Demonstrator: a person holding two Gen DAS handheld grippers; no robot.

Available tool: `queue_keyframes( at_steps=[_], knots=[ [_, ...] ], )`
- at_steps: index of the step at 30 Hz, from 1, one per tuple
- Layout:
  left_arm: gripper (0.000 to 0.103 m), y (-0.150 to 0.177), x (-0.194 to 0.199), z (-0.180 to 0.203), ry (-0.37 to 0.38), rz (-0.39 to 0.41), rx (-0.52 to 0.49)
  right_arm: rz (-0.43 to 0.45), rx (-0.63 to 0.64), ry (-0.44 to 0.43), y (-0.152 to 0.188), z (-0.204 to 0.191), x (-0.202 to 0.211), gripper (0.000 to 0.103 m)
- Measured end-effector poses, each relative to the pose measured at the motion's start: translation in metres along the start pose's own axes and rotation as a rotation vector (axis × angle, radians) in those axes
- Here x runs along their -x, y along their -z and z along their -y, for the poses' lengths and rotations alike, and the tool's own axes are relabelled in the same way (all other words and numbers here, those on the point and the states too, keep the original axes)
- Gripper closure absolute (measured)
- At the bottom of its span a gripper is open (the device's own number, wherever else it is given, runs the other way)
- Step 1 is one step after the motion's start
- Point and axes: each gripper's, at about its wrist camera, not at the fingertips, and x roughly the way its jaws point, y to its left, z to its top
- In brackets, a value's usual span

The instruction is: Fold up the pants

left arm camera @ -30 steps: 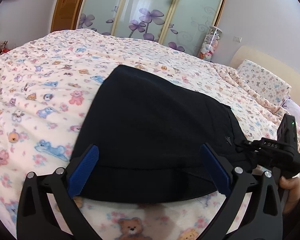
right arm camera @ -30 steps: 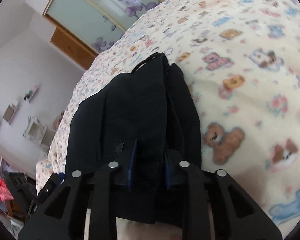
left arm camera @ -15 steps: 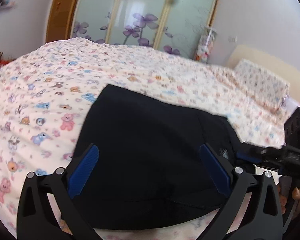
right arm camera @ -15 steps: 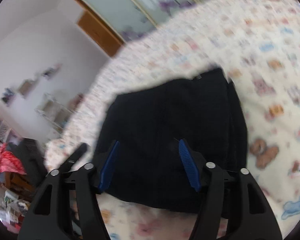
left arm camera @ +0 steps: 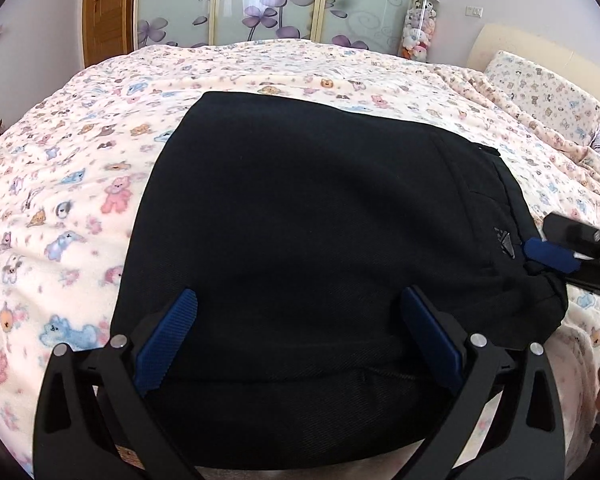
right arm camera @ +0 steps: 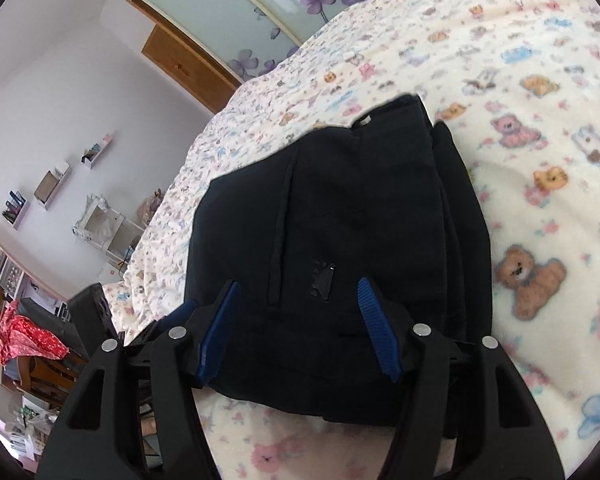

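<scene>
my left gripper (left arm camera: 298,332): fingers wide apart, hold nothing, hang over near edge of black pants (left arm camera: 320,220). pants lie folded in compact stack on teddy-print blanket (left arm camera: 80,168) of bed. my right gripper (right arm camera: 298,320): fingers also apart, nothing between, hover over corner of pants near small grey logo (right arm camera: 322,280). from left camera i see right gripper's blue pad (left arm camera: 552,256) just beside right edge of pants. sliding wardrobe doors (left arm camera: 260,0) with purple flowers behind bed.

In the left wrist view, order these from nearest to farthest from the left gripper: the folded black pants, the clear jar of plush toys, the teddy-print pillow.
1. Folded black pants, directly under the left gripper.
2. Teddy-print pillow, far right.
3. Clear jar of plush toys, against the back wall.
</scene>
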Motion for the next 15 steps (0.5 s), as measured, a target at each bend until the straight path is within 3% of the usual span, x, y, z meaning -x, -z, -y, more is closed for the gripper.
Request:
queue_keyframes(
  at_steps=[4, 15],
  knots=[
    [0.002, 0.000, -0.001, 0.000, -0.006, 0.003, -0.003, -0.020, 0.019, 0.043, 0.004, 0.003, -0.011, 0.037],
    [0.002, 0.000, -0.002, 0.002, -0.019, 0.007, -0.012, 0.018, 0.027, -0.020, 0.010, 0.010, -0.006, 0.036]
  ],
)
